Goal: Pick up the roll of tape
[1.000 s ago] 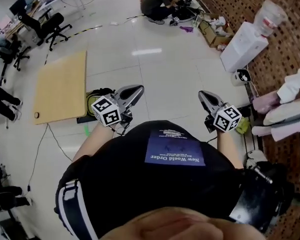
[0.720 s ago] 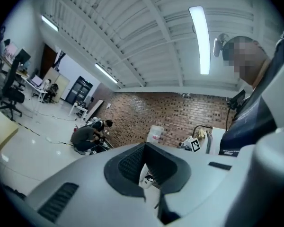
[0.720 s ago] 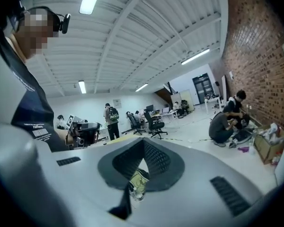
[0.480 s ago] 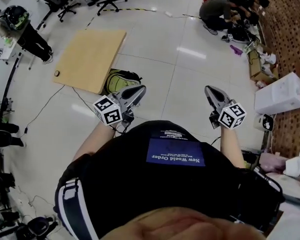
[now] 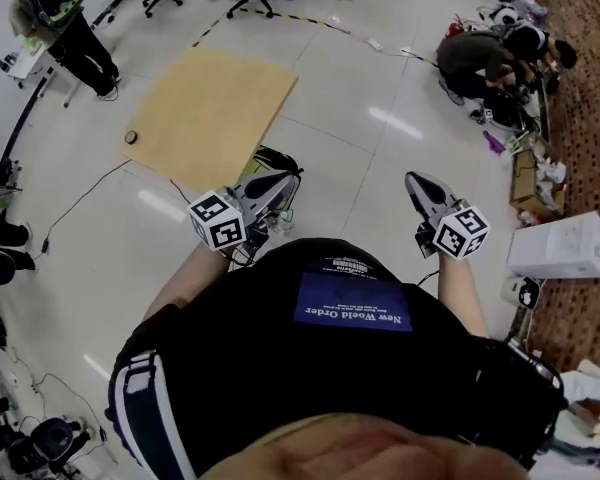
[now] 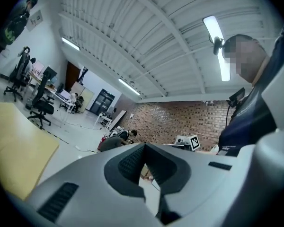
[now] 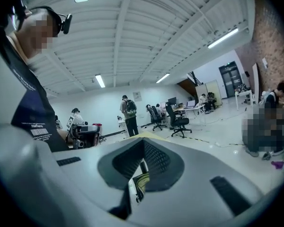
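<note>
A small dark ring that may be the roll of tape (image 5: 131,137) lies on the left edge of a light wooden board (image 5: 215,103) on the floor, far from both grippers. My left gripper (image 5: 292,177) is held level in front of the person's body, shut and empty; its tips meet in the left gripper view (image 6: 144,146). My right gripper (image 5: 411,179) is held the same way at the right, also shut with nothing in it, as the right gripper view (image 7: 143,141) shows. Both point out over the white floor.
A black and yellow-green backpack (image 5: 272,160) lies just beyond the left gripper at the board's near corner. People crouch among clutter at the far right (image 5: 490,53); another person stands at the far left (image 5: 55,13). A white box (image 5: 565,246) sits right; cables cross the floor.
The whole view has swung: the board, the ring on it and the backpack have shifted right and toward the centre. Both grippers have stayed shut in front of the body.
</note>
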A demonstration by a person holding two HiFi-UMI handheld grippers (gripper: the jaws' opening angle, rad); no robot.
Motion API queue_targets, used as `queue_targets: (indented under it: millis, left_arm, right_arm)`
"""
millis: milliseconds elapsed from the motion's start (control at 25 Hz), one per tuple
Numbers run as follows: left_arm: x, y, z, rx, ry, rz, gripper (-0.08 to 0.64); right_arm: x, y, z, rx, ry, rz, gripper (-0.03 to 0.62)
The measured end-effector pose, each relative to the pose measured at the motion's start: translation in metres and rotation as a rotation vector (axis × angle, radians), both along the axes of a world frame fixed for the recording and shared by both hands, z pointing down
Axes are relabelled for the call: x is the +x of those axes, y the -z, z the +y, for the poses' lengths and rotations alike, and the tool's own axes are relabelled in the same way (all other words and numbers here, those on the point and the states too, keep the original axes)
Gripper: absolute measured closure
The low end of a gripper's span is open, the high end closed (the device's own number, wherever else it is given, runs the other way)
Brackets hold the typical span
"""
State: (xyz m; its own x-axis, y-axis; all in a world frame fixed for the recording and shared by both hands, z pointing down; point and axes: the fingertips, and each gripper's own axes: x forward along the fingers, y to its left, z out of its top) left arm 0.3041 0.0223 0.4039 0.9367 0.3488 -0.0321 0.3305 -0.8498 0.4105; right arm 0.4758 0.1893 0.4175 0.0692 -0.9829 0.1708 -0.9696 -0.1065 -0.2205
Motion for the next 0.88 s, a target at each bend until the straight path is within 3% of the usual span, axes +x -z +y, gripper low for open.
queue_targets:
  millis: [200, 360, 640, 880]
  left_arm:
    - [0.012, 0.004, -0.075, 0.006, -0.008, 0.01, 0.554]
    - [0.016, 0.003, -0.116, 0.02, 0.034, 0.014, 0.554]
    - [-0.012, -0.009, -0.194, -0.001, 0.267, -0.022, 0.554]
    - [-0.014, -0.005, -0.236, 0.045, 0.486, -0.043, 0.554]
  right_arm:
    - [0.0, 0.016, -0.094, 0.0, 0.032, 0.016, 0.606]
    - [-0.005, 0.013, -0.159, -0.007, 0.131, 0.023, 0.606]
    - [-0.012, 0.005, -0.274, -0.028, 0.364, 0.03, 0.606]
    - [-0.018, 0.002, -0.354, 0.011, 0.625, 0.027, 0.606]
